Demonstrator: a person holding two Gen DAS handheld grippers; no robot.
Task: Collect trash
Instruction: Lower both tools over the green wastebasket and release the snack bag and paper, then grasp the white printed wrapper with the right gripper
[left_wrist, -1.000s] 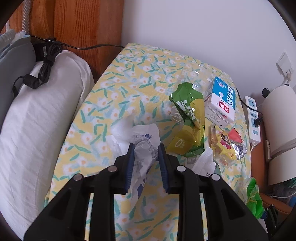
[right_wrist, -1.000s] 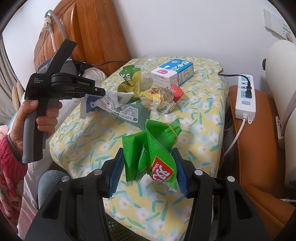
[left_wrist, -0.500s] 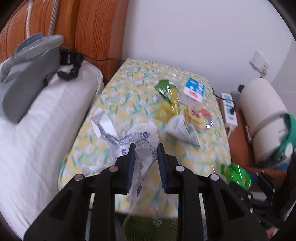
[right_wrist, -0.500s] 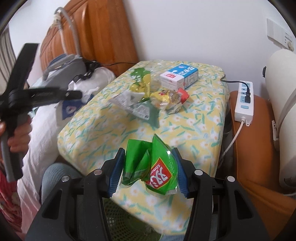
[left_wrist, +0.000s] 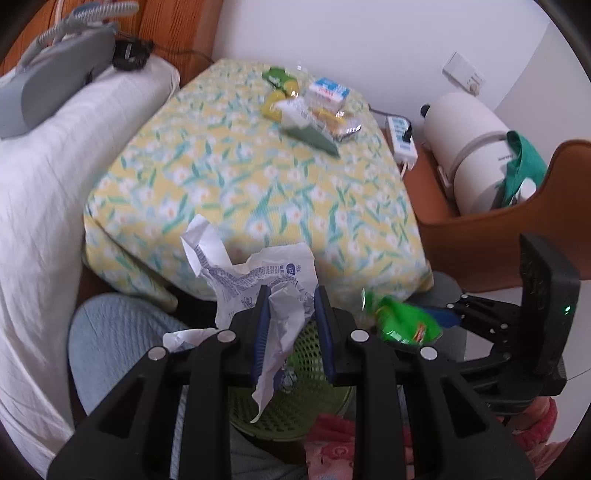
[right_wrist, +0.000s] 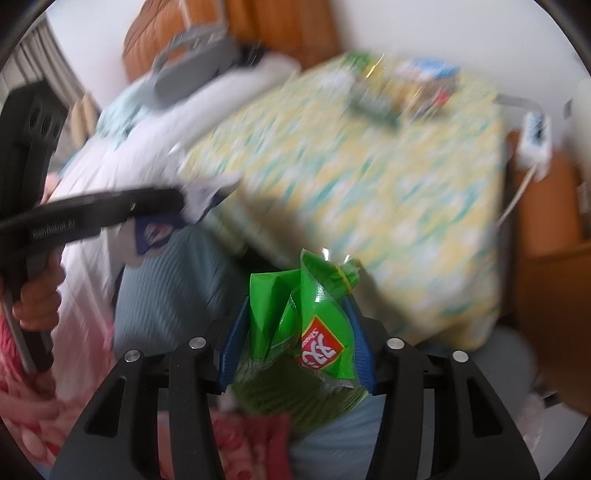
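Observation:
My left gripper (left_wrist: 291, 291) is shut on a crumpled white printed wrapper (left_wrist: 258, 273), which hangs above a green mesh basket (left_wrist: 295, 398) below the table's near edge. In the right wrist view my right gripper (right_wrist: 295, 302) has a green snack bag (right_wrist: 314, 325) between its blue pads. Its jaws are opening and the bag still touches both pads, with the basket (right_wrist: 295, 402) blurred beneath. The left wrist view shows the same bag (left_wrist: 402, 325) at right. A milk carton (left_wrist: 328, 90), a green pouch (left_wrist: 277, 77) and yellow wrappers (left_wrist: 332, 122) lie at the table's far end.
The table wears a yellow flowered cloth (left_wrist: 258, 177). A white pillow (left_wrist: 55, 184) lies to its left. A power strip (left_wrist: 400, 138), a white cylindrical appliance (left_wrist: 472, 140) and a brown wooden surface (left_wrist: 480, 229) are to the right. The person's light-blue knees (left_wrist: 110, 339) flank the basket.
Both grippers have drawn back from the table with their trash and now hang over the green basket, which has come into view. The table's litter looks farther away.

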